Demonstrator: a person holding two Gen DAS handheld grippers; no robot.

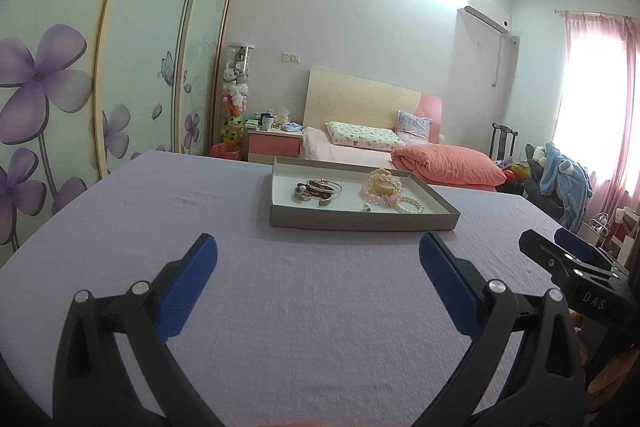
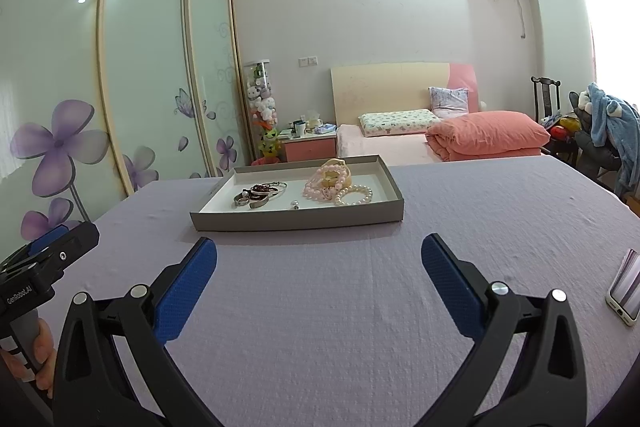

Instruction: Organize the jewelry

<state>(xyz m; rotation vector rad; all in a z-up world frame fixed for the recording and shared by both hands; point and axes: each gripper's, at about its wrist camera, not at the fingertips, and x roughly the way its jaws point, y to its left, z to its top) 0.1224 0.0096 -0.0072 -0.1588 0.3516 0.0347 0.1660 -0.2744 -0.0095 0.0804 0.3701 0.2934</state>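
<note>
A shallow grey cardboard tray with a white floor (image 2: 296, 221) sits on the desk covered in lilac textured cloth (image 2: 360, 307), holding all the jewelry. At its left lie silver metal bangles and rings tangled with a dark beaded bracelet (image 2: 260, 194). To the right is a heap of pink bead bracelets (image 2: 324, 185) around a pale yellow piece, touching a white pearl bracelet (image 2: 354, 195). A small silver bead (image 2: 295, 204) lies alone between the groups.

The left hand-held gripper (image 1: 318, 259) and the right hand-held gripper (image 2: 319, 259) hover near the tray, each with blue-padded jaws spread wide and empty. A white-cased phone (image 2: 626, 291) lies at the desk's right edge.
</note>
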